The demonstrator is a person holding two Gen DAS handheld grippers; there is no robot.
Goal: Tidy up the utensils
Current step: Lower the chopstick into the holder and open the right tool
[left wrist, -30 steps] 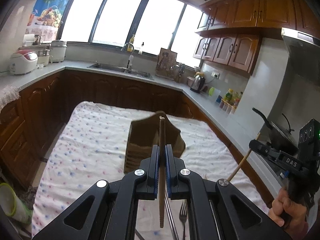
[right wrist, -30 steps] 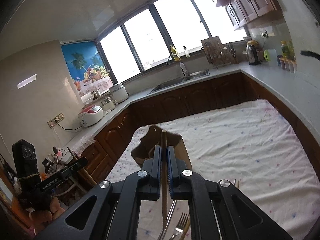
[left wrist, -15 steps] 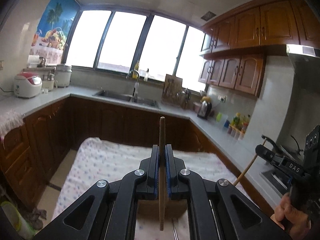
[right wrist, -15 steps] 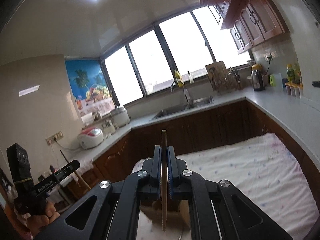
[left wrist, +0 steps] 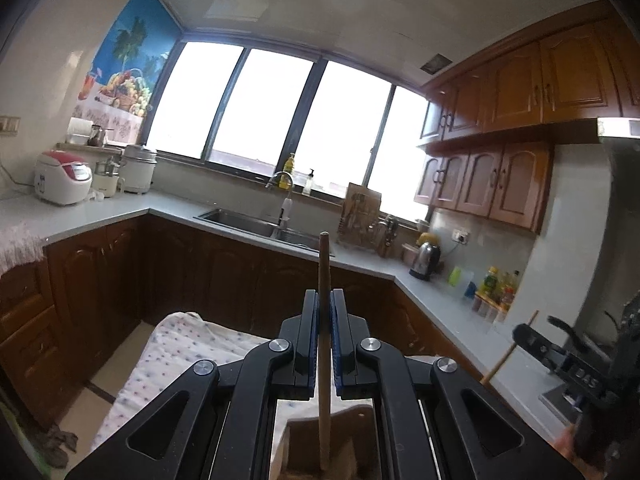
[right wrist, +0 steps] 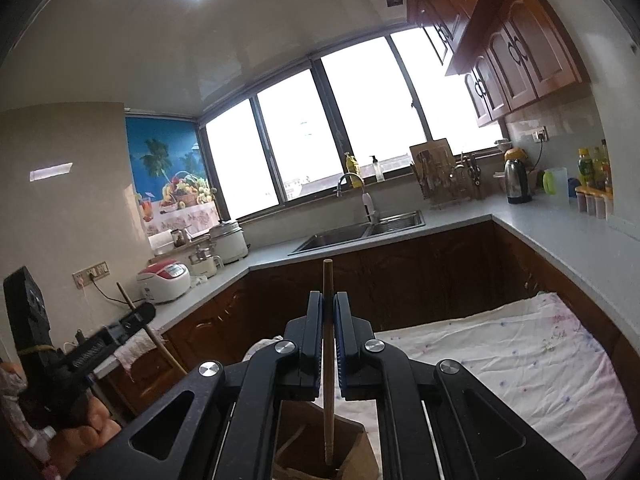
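Each gripper holds one chopstick upright above the brown holder (right wrist: 324, 446): the left gripper (left wrist: 324, 344) has its fingers clamped on a chopstick (left wrist: 323, 360), the right gripper (right wrist: 328, 344) on another chopstick (right wrist: 328, 360). Both lower tips sit at the holder's mouth, so release into it is likely what remains. Only the right view shows the holder's opening and the table (right wrist: 520, 360) cloth beside it.

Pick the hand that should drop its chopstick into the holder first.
Right, probably: its wooden chopstick already hangs tip-down inside the brown wooden holder. The left's chopstick also hangs above the holder, whose opening is hidden there.
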